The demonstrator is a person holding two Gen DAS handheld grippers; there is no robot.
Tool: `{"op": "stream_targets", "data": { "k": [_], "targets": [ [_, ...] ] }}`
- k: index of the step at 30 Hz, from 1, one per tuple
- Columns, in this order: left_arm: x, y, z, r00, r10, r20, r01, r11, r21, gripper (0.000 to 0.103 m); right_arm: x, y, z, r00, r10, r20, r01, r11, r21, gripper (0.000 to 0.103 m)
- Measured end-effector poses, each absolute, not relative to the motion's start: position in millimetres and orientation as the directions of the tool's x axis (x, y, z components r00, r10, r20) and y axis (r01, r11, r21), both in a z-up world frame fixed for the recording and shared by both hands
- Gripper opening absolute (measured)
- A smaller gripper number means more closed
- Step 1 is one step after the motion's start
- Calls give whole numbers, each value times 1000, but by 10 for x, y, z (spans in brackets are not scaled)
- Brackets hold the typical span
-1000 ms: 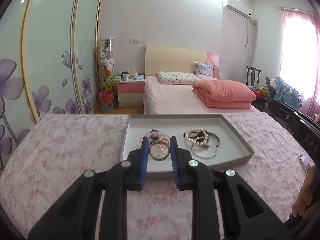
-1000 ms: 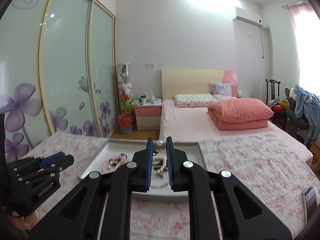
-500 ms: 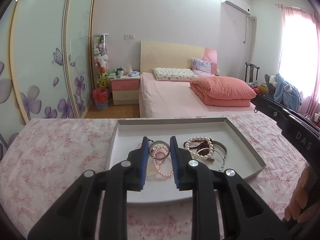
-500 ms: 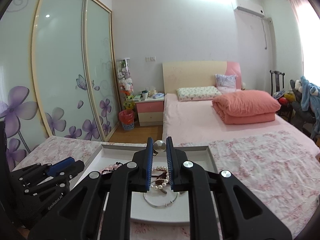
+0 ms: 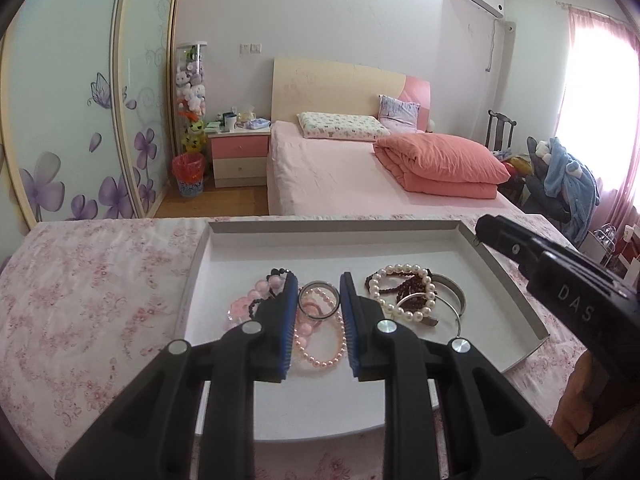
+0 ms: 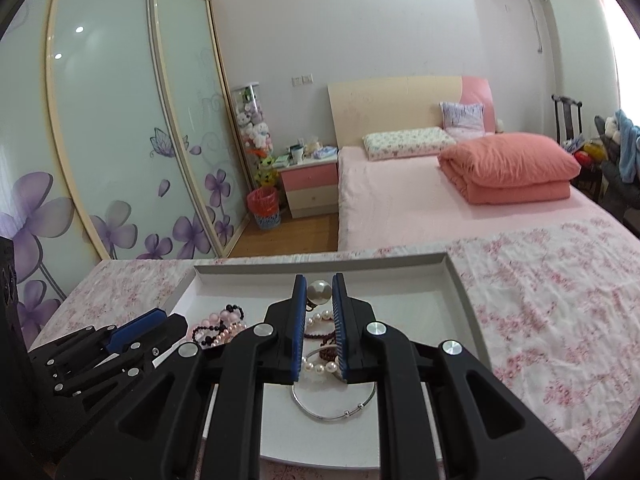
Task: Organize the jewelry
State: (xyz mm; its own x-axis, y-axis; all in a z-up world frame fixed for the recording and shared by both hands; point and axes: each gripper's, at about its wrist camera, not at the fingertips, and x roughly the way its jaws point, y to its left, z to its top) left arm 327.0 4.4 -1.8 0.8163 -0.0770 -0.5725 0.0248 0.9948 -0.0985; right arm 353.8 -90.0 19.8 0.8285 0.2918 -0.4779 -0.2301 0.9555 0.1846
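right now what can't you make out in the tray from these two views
- Left wrist view: the left tool grips a silver ring; its fingers hide part of the pink bead bracelets in the tray.
- Right wrist view: the right tool holds a pearl piece; whatever hangs below the pearl is too small to tell.
- Right wrist view: the silver bangle is partly covered by that tool's body.
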Motion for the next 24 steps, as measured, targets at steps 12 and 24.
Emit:
{"op": "stream_targets", "data": {
  "k": [12, 24],
  "targets": [
    [3158, 408, 140, 832, -19, -554, -84, 983, -161, 49, 3432, -1096, 308, 848, 269, -457, -186, 958, 219, 56],
    [2722, 541, 358, 854, 19, -519, -110, 983, -144, 62, 3081, -1081, 488, 862, 259, -436, -196, 963, 184, 62]
  ]
}}
